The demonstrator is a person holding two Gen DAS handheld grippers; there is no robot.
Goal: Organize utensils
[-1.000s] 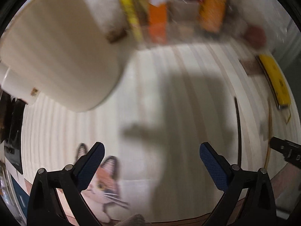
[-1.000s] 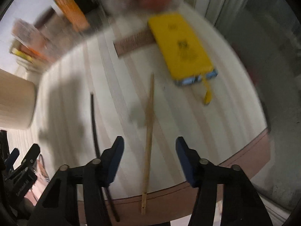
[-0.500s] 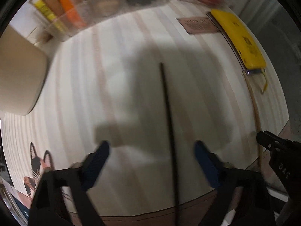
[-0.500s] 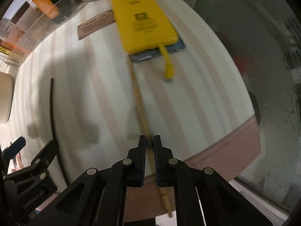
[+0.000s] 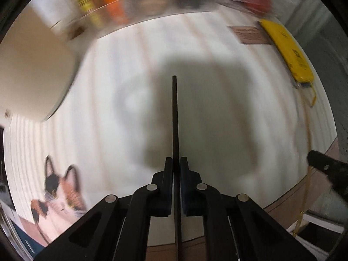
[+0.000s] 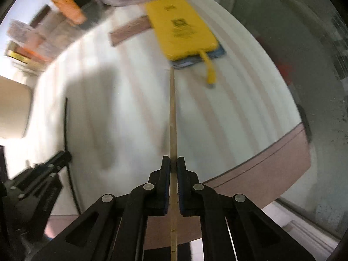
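Note:
My left gripper (image 5: 176,161) is shut on a thin black chopstick (image 5: 174,113) that points straight ahead over the white striped table (image 5: 217,119). My right gripper (image 6: 173,159) is shut on a light wooden chopstick (image 6: 172,113) that points toward the yellow power bank. The black chopstick (image 6: 66,121) and the left gripper (image 6: 43,174) show at the left of the right wrist view. The right gripper (image 5: 326,171) and wooden chopstick (image 5: 307,174) show at the right edge of the left wrist view. A large beige cylindrical holder (image 5: 32,69) stands at the left.
A yellow power bank (image 6: 182,26) with a short cable lies on a dark phone at the far right, beside a brown card (image 6: 130,30). Orange and yellow packages (image 5: 108,2) line the back. A cat picture (image 5: 58,195) lies near left. The table's front edge (image 6: 271,158) is close.
My left gripper has closed on the black chopstick and lifted it. My right gripper stays shut on the wooden chopstick, which now points straight ahead.

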